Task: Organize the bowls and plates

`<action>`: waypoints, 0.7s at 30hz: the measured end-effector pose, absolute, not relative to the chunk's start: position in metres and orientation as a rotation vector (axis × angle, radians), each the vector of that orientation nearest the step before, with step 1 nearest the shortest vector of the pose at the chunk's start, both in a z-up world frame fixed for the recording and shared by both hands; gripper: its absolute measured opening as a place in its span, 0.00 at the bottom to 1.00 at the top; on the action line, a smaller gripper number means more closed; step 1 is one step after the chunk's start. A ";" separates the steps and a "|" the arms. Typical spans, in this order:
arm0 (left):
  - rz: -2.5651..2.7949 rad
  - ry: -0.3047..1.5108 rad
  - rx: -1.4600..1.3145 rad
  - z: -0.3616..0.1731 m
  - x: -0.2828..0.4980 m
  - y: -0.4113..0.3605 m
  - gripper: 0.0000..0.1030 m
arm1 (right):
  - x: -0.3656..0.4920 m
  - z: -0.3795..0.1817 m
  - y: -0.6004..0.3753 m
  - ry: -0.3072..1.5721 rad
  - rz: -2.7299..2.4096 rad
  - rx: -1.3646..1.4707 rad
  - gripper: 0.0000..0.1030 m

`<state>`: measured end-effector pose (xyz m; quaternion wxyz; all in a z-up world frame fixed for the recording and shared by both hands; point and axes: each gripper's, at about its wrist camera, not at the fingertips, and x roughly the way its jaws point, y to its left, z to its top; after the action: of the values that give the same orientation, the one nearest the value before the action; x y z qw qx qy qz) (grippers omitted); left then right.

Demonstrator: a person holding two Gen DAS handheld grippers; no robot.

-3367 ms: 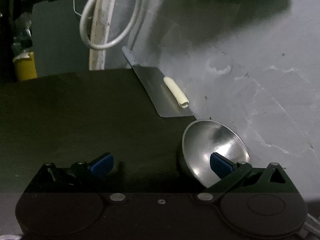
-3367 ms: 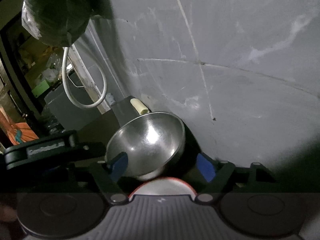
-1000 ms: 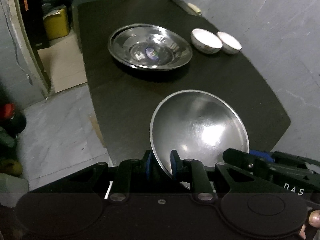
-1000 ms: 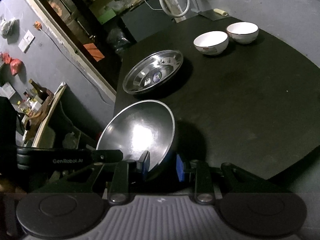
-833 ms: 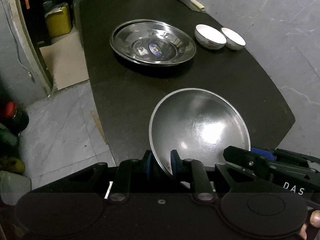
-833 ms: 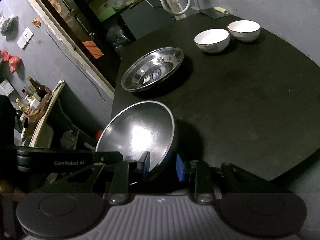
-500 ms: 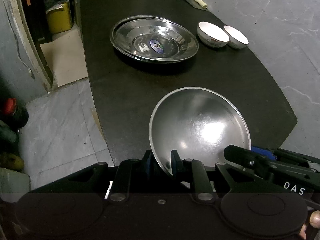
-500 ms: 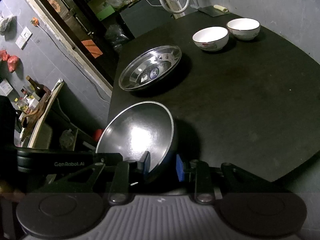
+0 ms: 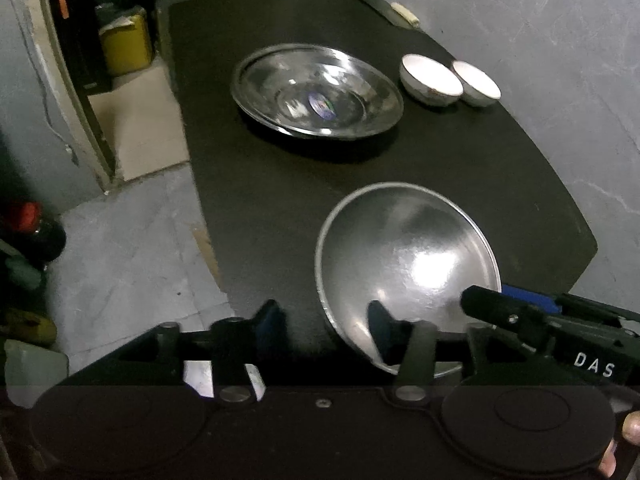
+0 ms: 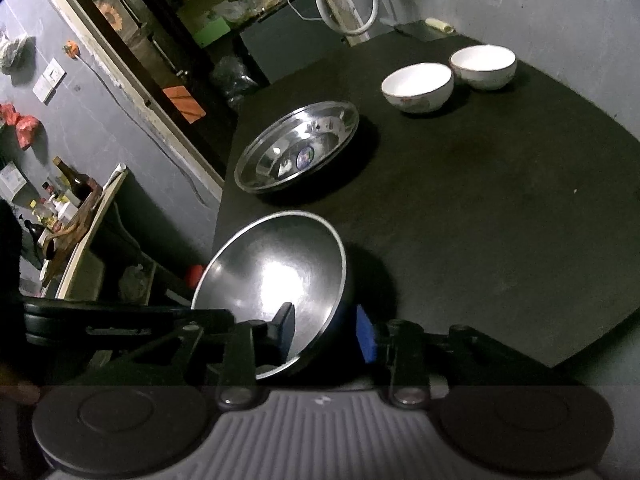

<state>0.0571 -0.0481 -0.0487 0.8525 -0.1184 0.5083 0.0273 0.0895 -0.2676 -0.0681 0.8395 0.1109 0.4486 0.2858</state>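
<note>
A steel bowl (image 9: 408, 268) sits tilted at the near end of the black table (image 9: 480, 184). My left gripper (image 9: 326, 326) straddles its near rim, jaws opening wide, one finger inside and one outside, pads off the metal. From the other side, my right gripper (image 10: 325, 336) also straddles the steel bowl's (image 10: 276, 272) rim. Its jaws are opening, with a small gap at each pad. Farther back stand a large steel basin (image 9: 316, 92) and two white bowls (image 9: 430, 80) (image 9: 476, 82).
A cleaver with a pale handle (image 9: 404, 14) lies at the table's far end by the grey wall. Left of the table the floor (image 9: 128, 248) drops away, with bottles (image 9: 32, 228) and a yellow container (image 9: 126, 40). A side shelf with bottles (image 10: 68, 208) stands beyond.
Both grippers were shut on the steel bowl's rim; now their jaws have spread off it, the left far wider. The bowl stays at the table's near end. Before that it stood by the cleaver.
</note>
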 end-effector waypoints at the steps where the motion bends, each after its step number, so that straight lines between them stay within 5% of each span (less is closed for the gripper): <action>1: 0.065 1.060 -0.247 -0.045 0.054 -0.046 0.62 | 0.089 -0.066 -0.269 0.941 0.598 0.236 0.41; 4: 0.087 1.018 -0.243 -0.033 0.048 -0.040 0.76 | 0.087 -0.061 -0.275 0.919 0.581 0.248 0.53; 8: 0.119 0.952 -0.246 -0.019 0.045 -0.033 0.99 | 0.085 -0.048 -0.283 0.865 0.533 0.261 0.86; 11: 0.158 0.930 -0.266 -0.013 0.049 -0.027 0.99 | 0.085 -0.038 -0.291 0.812 0.498 0.280 0.98; 21: 0.166 0.841 -0.265 0.003 0.079 -0.017 0.99 | 0.104 -0.027 -0.303 0.746 0.410 0.298 1.00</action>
<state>0.0789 -0.0167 0.0029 0.9010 -0.1279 0.4066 0.0805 0.1044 -0.3033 -0.0273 0.9000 0.1440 0.3605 0.1984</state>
